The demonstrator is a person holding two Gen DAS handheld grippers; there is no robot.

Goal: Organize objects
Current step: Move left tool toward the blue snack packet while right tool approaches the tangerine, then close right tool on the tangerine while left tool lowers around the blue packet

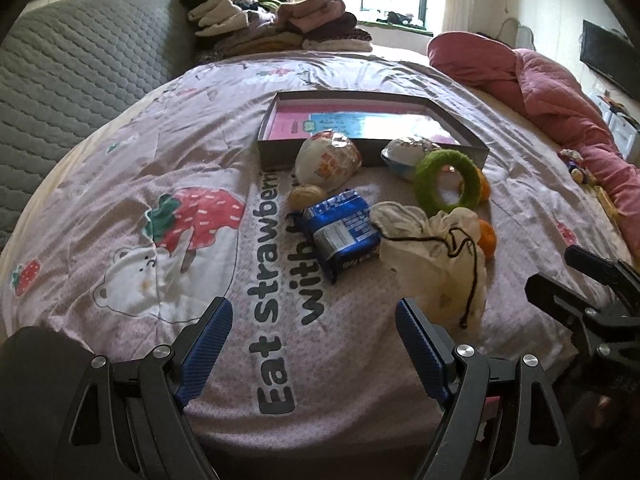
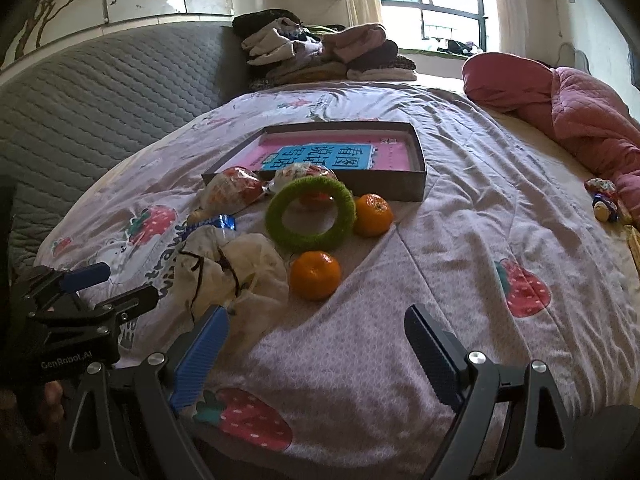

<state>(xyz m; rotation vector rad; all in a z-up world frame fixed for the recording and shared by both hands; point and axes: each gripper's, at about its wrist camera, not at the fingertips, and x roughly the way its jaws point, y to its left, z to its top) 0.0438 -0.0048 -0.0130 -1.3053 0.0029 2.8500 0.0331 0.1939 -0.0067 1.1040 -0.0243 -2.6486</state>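
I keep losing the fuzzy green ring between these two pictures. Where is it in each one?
Left wrist view: the green ring stands right of centre, just in front of the shallow box's right end.
Right wrist view: the green ring is near the centre, in front of the box, an orange beside it on the right.
Shared landmark: that box with the pink and blue sheet inside.

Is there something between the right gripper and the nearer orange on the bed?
Nothing visible. The right gripper is open above bare bedsheet, and the nearer orange lies straight ahead of it. The cloth bag lies to the orange's left, beside the path.
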